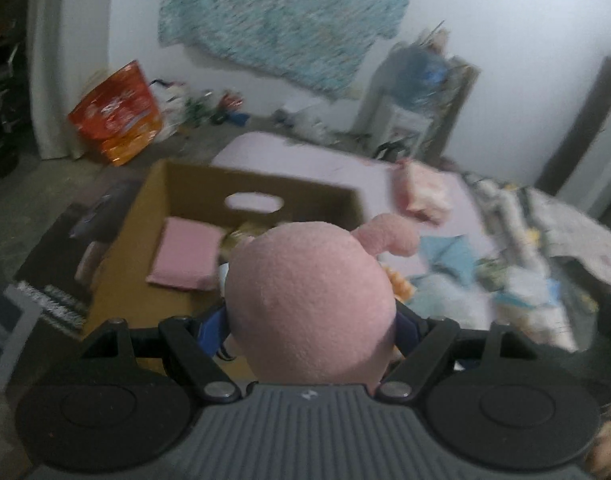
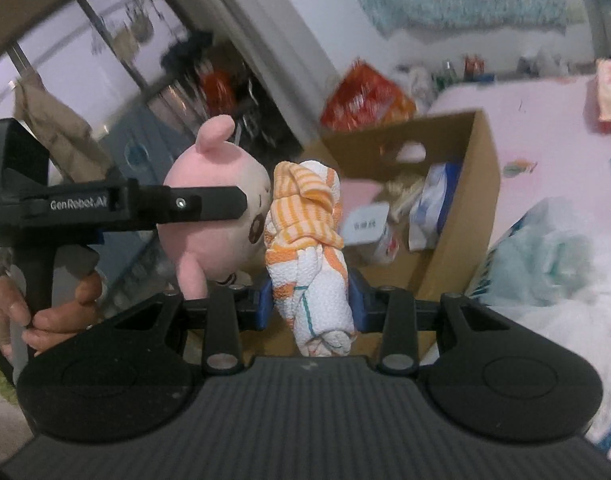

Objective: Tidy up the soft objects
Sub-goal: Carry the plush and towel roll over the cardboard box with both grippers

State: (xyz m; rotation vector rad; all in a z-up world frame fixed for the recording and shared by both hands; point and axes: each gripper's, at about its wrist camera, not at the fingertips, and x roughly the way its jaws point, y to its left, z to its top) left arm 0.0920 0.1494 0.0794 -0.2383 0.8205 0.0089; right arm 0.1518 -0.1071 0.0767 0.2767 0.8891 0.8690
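The left gripper has its fingers spread wide around a pink plush toy, held above the cardboard box. The right gripper pinches a rolled orange-striped towel just beside it, the box standing at the pink bed's edge.

Folded cloth in box, toy before.

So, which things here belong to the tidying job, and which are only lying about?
For the job:
- pink plush toy, in the left gripper
- rolled striped towel, in the right gripper
- cardboard box

Lying about:
- orange bag
- blue wall hanging
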